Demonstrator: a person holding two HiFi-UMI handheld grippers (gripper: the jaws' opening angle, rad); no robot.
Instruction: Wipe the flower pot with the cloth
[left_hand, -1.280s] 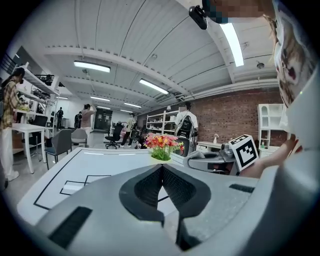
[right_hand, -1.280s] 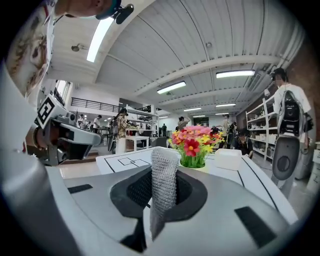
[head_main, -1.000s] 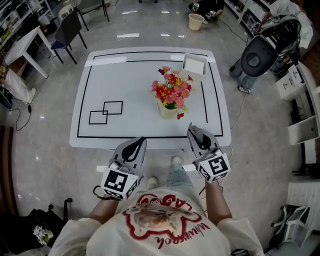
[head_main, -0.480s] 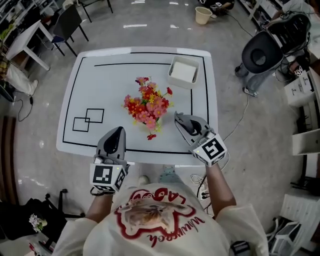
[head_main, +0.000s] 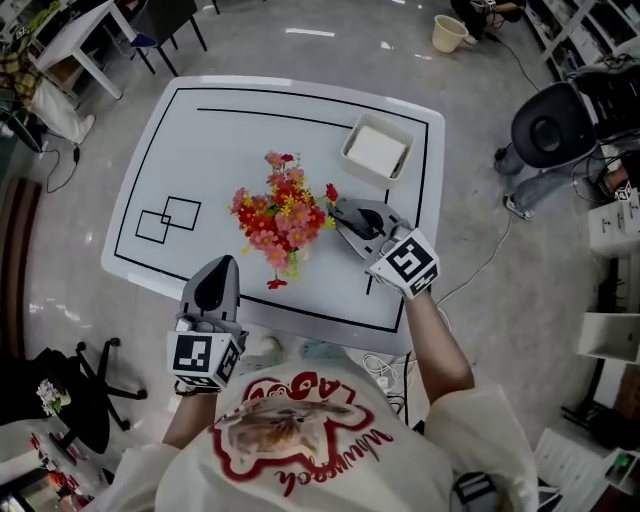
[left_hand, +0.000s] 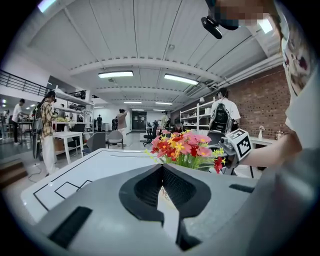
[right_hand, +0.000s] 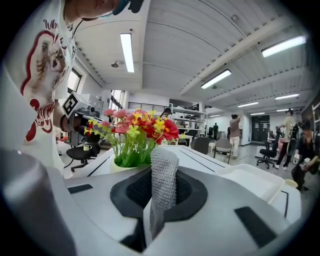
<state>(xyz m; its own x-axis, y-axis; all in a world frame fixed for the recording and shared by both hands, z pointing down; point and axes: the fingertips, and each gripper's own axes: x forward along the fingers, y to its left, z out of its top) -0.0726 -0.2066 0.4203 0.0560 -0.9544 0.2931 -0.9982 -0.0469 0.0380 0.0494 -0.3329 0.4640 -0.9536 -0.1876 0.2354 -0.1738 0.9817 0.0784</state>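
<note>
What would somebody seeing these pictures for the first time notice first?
The bright bunch of red, pink and yellow flowers, standing in its flower pot near the middle of the white table, catches the eye first. Next is the right gripper close beside the flowers on their right, shut on a grey cloth, while the left gripper hangs shut and empty at the table's near edge.

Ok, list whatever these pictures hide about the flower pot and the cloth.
- Cream flower pot: in the head view the red, pink and yellow flowers cover it; in the right gripper view that gripper's own body cuts off its lower part.
- Grey knitted cloth: in the head view the right gripper hides it; its full length cannot be told.
</note>
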